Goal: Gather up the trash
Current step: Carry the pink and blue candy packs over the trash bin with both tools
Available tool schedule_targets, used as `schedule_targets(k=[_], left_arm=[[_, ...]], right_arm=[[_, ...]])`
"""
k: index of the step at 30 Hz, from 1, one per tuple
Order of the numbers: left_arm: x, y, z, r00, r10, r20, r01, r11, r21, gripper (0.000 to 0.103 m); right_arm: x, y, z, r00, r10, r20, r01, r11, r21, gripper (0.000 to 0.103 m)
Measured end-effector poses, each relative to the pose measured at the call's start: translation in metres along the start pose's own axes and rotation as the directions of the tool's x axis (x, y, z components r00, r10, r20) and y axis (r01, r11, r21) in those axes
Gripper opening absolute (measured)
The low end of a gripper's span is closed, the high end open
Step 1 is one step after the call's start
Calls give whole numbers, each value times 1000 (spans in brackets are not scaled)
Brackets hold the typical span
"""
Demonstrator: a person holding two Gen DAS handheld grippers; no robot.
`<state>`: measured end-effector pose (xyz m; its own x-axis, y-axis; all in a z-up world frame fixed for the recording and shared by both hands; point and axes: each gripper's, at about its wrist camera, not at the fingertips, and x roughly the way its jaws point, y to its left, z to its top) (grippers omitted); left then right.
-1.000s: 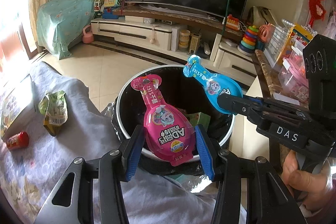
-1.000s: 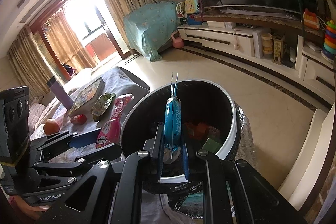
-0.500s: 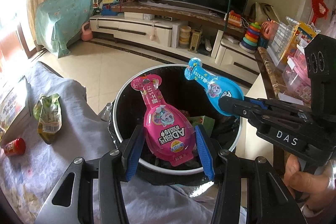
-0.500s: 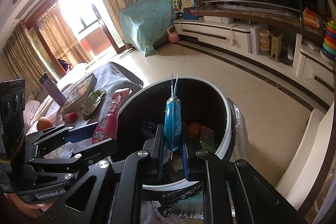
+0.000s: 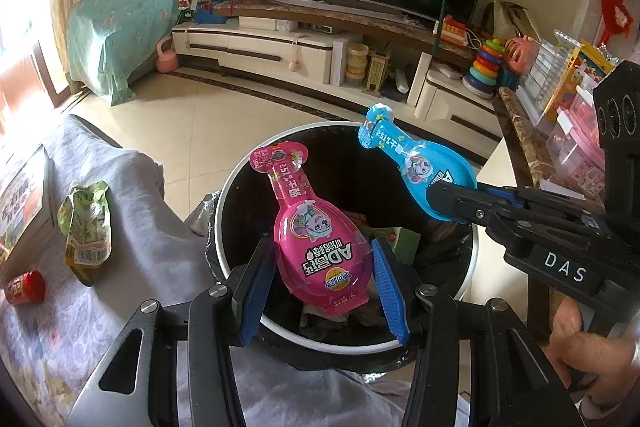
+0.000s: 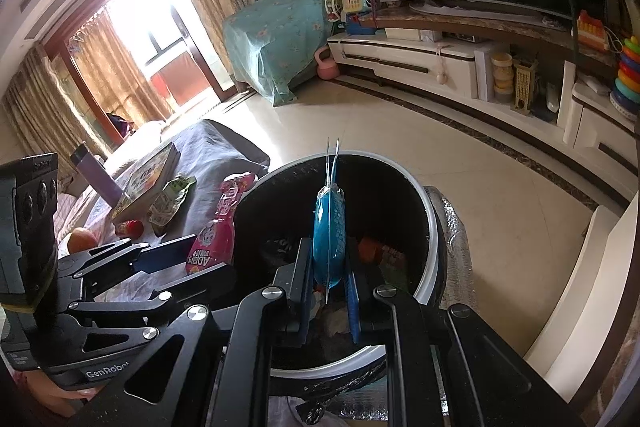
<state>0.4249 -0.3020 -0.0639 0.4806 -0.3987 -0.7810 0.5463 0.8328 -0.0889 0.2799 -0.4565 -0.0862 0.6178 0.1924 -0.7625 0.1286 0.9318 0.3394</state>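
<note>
Now two bone-shaped snack packs hang over one round black bin [image 5: 224, 227]; the left claw [image 5: 322, 287] grips the pink pack [image 5: 316, 239] by its sides; the right claw [image 6: 329, 281] pinches the blue pack [image 6: 330, 227] edge-on; the bin holds crumpled wrappers and a green carton [image 5: 400, 239]; one green wrapper [image 5: 86, 223] and one red jar [image 5: 24, 287] lie on the grey-clothed worktop [image 5: 132, 227].

Bright window [image 6: 132, 23] glare, fisheye-warped edges, sharp focus
</note>
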Motion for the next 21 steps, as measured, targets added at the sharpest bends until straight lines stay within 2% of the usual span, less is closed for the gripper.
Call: schedule_targets(k=[21], left_arm=[[8, -2, 5, 1000, 0, -14, 0, 1000, -8, 48]], right_arm=[[8, -5, 4, 1000, -8, -16, 8, 1000, 4, 14]])
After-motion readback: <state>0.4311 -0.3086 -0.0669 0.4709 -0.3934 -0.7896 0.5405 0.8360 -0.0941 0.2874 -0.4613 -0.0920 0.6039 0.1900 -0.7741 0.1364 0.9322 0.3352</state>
